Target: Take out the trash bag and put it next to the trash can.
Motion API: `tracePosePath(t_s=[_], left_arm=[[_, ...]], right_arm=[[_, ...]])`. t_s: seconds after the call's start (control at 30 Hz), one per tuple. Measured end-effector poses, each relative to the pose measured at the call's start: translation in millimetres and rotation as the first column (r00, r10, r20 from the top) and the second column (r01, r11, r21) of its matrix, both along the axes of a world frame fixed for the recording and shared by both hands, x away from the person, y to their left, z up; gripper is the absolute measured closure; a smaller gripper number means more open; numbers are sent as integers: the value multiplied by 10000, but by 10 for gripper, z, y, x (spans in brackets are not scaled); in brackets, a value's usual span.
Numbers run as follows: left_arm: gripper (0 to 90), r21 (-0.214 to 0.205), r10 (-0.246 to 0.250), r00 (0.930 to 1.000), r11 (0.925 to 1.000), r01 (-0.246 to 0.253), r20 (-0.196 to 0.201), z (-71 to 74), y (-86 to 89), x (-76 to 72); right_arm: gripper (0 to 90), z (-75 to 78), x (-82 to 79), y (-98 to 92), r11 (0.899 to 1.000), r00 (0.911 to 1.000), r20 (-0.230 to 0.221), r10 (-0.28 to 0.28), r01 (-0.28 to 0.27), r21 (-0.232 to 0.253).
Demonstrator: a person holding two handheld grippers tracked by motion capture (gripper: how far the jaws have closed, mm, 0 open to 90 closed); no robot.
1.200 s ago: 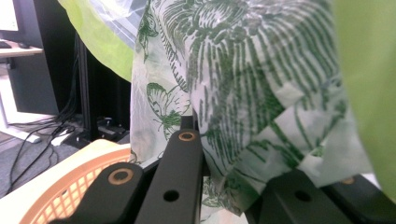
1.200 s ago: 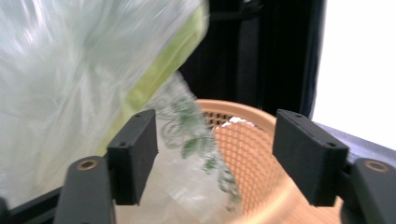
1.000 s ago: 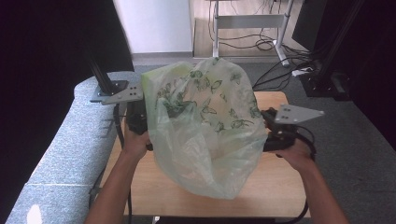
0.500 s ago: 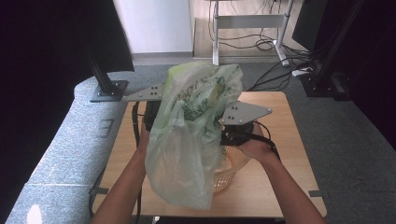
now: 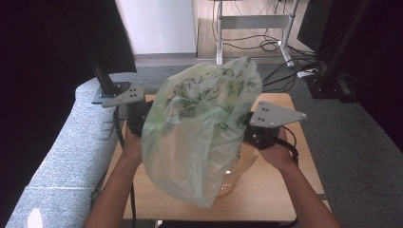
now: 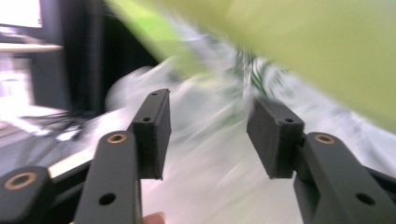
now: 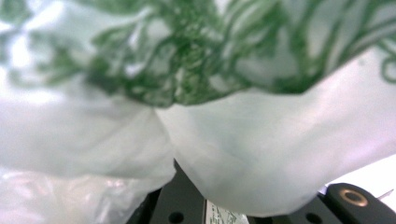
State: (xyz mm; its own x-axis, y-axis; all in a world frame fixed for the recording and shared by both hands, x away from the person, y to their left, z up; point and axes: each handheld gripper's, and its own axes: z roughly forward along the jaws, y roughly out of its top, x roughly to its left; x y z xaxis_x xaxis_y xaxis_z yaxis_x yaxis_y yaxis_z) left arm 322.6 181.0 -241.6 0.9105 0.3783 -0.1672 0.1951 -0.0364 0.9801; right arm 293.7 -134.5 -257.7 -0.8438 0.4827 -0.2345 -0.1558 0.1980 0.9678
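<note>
The thin plastic bag (image 5: 202,128) — pale, translucent, printed with green leaves — hangs billowed over the middle of the wooden table (image 5: 285,190), hiding most of a clear ribbed bowl (image 5: 240,166) beneath it. The right gripper (image 7: 196,196) has just been closing; its jaws are pinched tight on a fold of the film, which drapes over them. The left gripper (image 6: 210,135) has just been opening: its flat black pads stand about halfway apart, nothing between them (the bag beyond is blurred). A grey-blue sofa (image 5: 62,156) borders the table.

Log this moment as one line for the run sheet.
left claw: open, just released | right claw: shut on bag | bag: lifted above basket | table: wood
</note>
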Motion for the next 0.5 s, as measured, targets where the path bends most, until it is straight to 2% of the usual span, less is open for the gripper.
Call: tracePosePath(t_s=[0.17, 0.37, 0.5], left_arm=[[473, -4, 748, 9969, 9972, -748, -241, -90, 184, 51], [472, 485, 1151, 9931, 9923, -1139, -232, -201, 293, 42], [466, 707, 1267, 9917, 9897, -1248, -230, -249, 346, 32]], right_arm=[[881, 103, -89, -272, 9978, 9996, 124, -246, 238, 613], [882, 308, -241, -737, 9909, 9959, 295, -854, 818, 1066], [882, 429, -387, -1068, 9849, 9901, 502, -1311, 1243, 1203]])
